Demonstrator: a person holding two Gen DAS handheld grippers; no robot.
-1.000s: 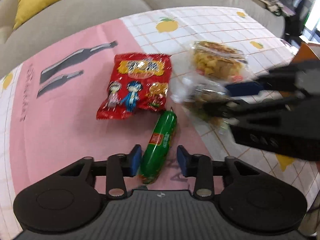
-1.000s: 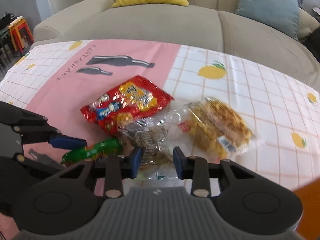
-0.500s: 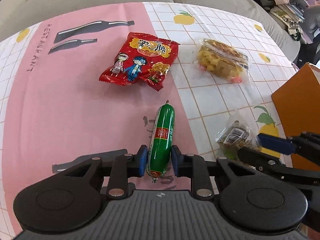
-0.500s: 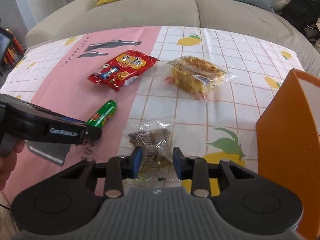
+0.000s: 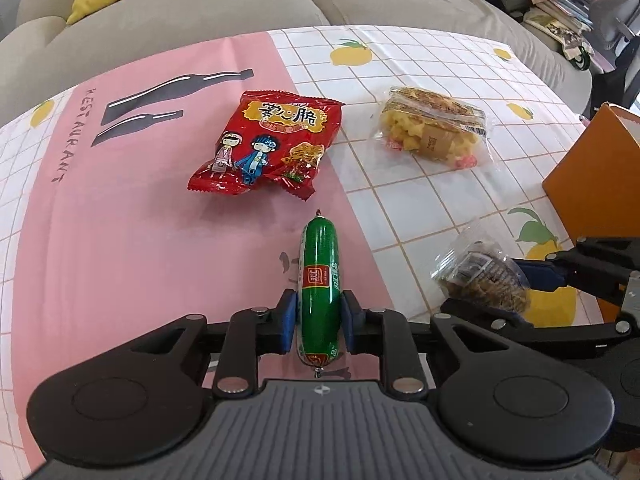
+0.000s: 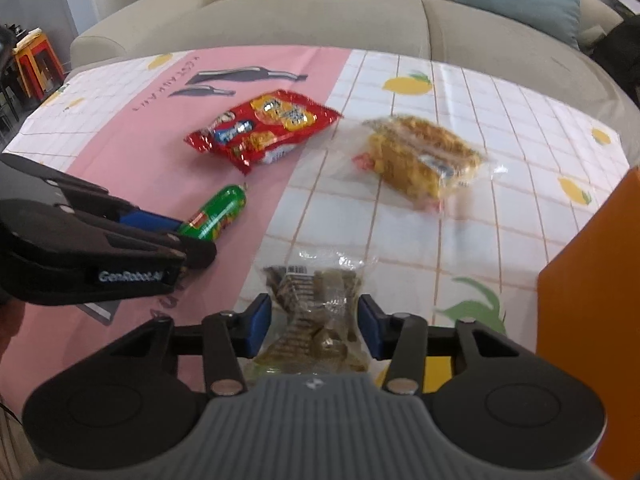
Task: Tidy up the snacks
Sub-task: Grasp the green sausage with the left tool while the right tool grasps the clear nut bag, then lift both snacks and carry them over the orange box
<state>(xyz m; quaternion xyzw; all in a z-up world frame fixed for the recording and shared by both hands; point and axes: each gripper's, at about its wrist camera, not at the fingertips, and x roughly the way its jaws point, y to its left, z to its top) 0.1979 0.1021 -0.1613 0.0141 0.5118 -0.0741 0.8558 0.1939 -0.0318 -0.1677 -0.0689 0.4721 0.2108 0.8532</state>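
Nearest to us, our left gripper (image 5: 318, 322) has closed its blue pads on the lower half of the green sausage (image 5: 320, 276), which points away along the fingers, its far tip over the pink cloth. We take it low, probably so the long body stays in sight and cannot swing sideways.

Beside it, our right gripper (image 6: 314, 326) straddles the clear bag of dark snacks (image 6: 316, 304). Its jaws have just been opening, the bag is between them, and a thin gap shows at each pad, so we judge the bag unclamped and resting on the table (image 5: 100, 240).

The orange box (image 6: 592, 280) stands just to the right of that bag, likely where the snacks are meant to go, which would explain why we bring both pieces to this edge.

Further out lie the red chip bag (image 5: 272, 144) on the pink panel and the yellow cracker pack (image 5: 434, 128) on the white grid, apart from each other and untouched. Behind the table runs the sofa (image 5: 200, 12).
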